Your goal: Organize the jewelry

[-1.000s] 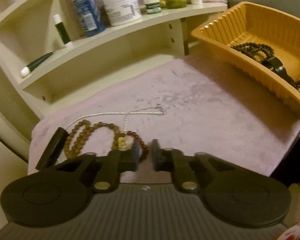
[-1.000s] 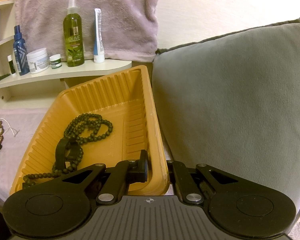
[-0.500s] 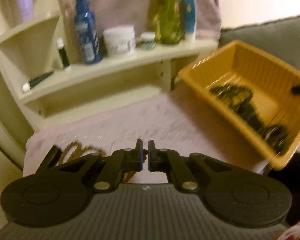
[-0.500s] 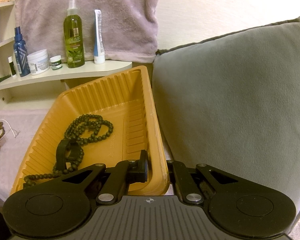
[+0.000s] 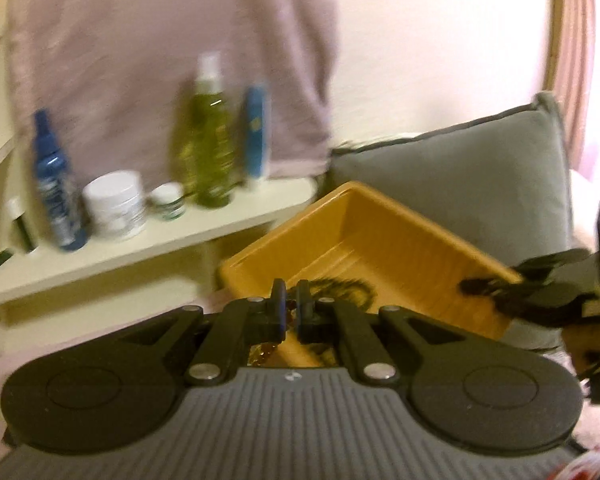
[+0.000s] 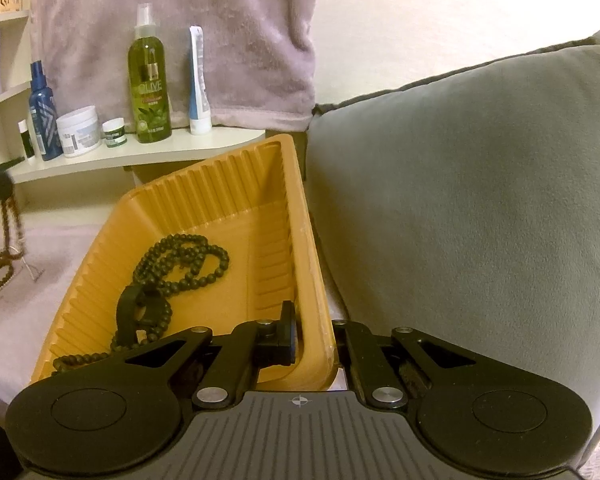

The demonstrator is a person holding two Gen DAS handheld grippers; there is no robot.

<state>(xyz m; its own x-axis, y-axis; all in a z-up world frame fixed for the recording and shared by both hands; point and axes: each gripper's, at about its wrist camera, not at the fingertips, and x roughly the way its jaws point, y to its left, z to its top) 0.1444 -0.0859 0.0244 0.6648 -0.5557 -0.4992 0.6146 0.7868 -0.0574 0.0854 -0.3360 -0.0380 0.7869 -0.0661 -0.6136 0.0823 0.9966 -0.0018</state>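
Gripping the near right corner of the orange tray [image 6: 204, 216], the right tool [image 6: 314, 340] is clamping its wall btwn both fingers. Dark bead necklace [image 6: 184, 256] and a black band [image 6: 134, 312] are lying inside, toward the tray's left wall. Left tool [image 5: 291, 312] is nearly shut and pinching a brown bead strand [image 6: 10, 224], which is hanging over the pink cloth's [image 6: 32, 296] left edge w/ its lower loops resting there.

The green spray bottle [image 6: 149, 80] on the shelf [image 6: 140, 152] reads "OLIVE".
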